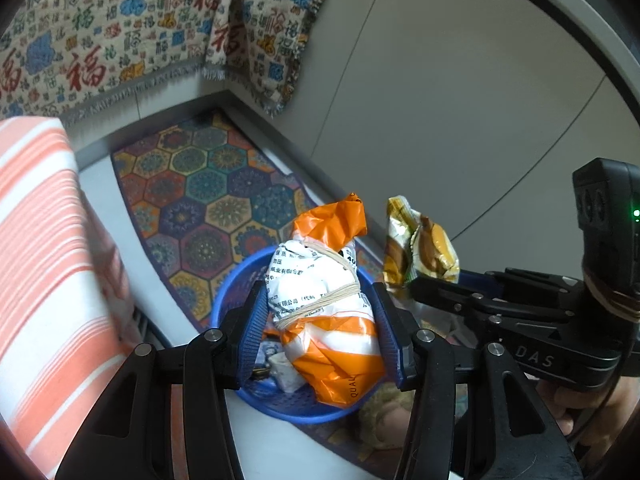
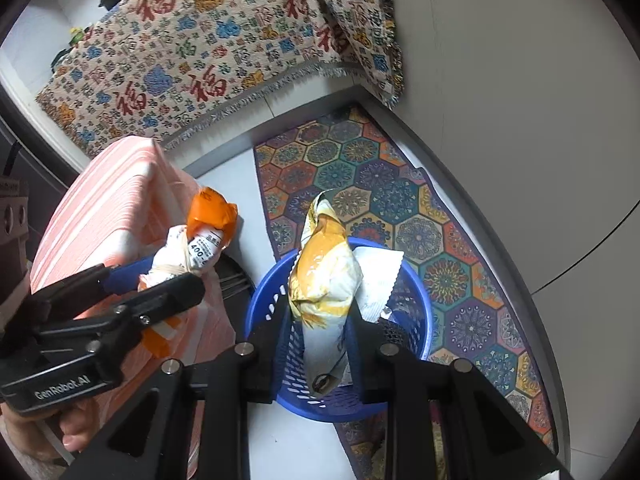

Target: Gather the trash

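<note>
Between left gripper (image 1: 320, 320) jaws: clenched orange-white plastic bundle (image 1: 328, 312); right gripper (image 2: 324, 344) jaws grip yellow-white snack wrapper (image 2: 324, 280), above round blue plastic basket (image 2: 416, 280).

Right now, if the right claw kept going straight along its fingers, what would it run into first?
Probably the blue plastic mesh basket directly below: the right claw, shut on the yellow-and-white snack wrapper, points into its opening, so the wrapper would likely meet the paper scraps inside first. Depth is uncertain.

We see the basket (image 2: 416, 320) standing on the floor at the rug's (image 2: 400, 184) near edge, the striped box (image 2: 108, 216) to its left, the patterned cloth (image 2: 200, 52) hanging behind, and wrappers (image 2: 376, 280) lying inside the basket.
</note>
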Demonstrator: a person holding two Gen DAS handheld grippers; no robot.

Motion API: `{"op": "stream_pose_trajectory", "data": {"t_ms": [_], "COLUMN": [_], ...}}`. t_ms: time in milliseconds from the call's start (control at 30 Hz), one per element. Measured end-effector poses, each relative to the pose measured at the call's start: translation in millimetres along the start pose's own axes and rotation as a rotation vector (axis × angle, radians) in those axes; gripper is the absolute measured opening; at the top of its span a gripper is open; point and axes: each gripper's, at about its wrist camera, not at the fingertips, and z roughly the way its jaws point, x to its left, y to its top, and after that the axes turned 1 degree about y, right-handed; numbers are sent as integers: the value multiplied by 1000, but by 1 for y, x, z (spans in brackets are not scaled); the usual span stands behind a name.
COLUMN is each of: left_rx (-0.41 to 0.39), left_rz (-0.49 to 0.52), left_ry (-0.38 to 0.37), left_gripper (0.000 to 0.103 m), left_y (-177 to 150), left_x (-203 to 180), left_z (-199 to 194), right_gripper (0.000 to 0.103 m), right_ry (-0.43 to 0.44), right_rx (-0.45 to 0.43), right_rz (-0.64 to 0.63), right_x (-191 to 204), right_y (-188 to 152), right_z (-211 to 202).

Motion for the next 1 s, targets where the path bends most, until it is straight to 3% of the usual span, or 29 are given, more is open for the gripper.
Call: {"op": "stream_pose_trajectory", "data": {"t_ms": [133,167,200,233,267,400,533,600,667,767,900,1000], "left_rx": [11,11,10,5,1,-1,-17,-37,-64,-68,-112,-147], "left_rz": [-4,-8,-12,-19,-23,-17,9,32,53,95,147,152], "left_ry": [-3,-10,-15,-13,-10,7,20,14,16,23,134,178], "left_gripper": [57,65,73,77,80,81,84,94,101,103,103,103], "left_y": [4,4,5,5,6,7,2,-2,-7,-21,-41,-55], "left_x": [4,4,6,6,7,3,-12,-23,-32,-47,-67,-78], "left_z": [14,17,19,20,21,20,-4,-27,-50,-82,-110,-127], "right_gripper": [29,30,35,48,53,64,76,83,86,87,103,103], "right_ry": [0,5,9,14,17,16,4,-31,-58,-103,-155,-213], "right_rx": [7,9,10,12,7,-13,-60,-87,-125,-159,-197,-217], "right_rz": [23,37,47,60,72,109,127,122,107,100,126,131], "right_x": [-7,-10,-12,-15,-19,-27,-27,-23,-17,-13,-12,-11], "right_y": [2,3,3,3,3,3,2,-2,-14,-32,-57,-76], "right_z": [8,11,14,15,16,11,-7,-23,-48,-80,-114,-133]}}
